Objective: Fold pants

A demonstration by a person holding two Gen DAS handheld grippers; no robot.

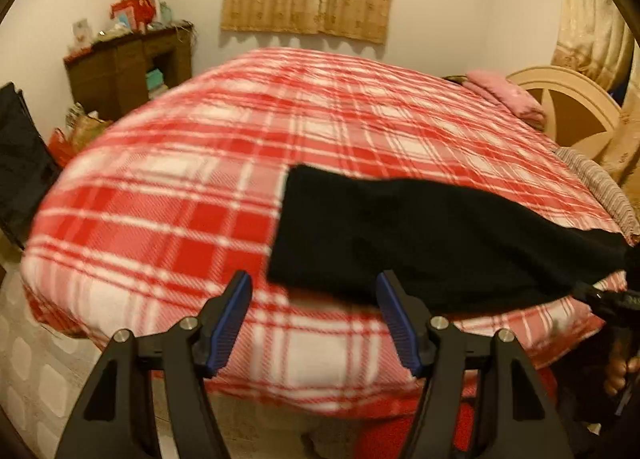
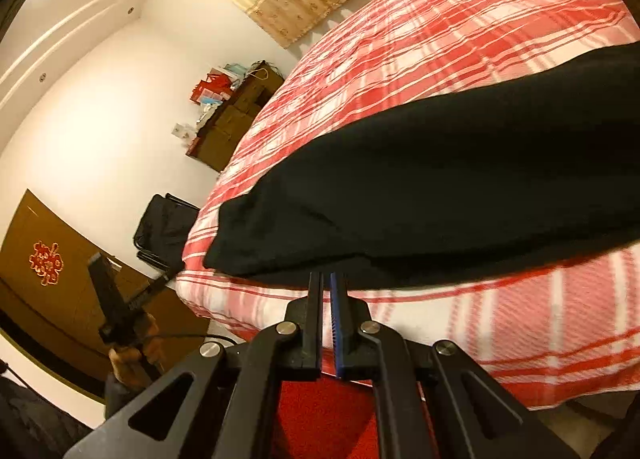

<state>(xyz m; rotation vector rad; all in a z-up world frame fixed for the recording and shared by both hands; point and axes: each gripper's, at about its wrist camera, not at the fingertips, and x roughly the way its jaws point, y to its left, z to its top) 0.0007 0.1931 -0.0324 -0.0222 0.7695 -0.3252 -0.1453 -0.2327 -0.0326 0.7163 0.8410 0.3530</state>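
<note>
Lying on plaid bed [image 1: 160,199], black pants [image 1: 400,227], no legible writing

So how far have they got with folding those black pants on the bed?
Partly done, it seems. The black pants lie on the plaid bedspread as one long narrow strip, so the legs look already laid together. In hand: the right hand-held gripper is shut at the near edge of the cloth, seemingly pinching it, while the left hand-held gripper is open and holds nothing. Left: folding the strip shorter.
</note>
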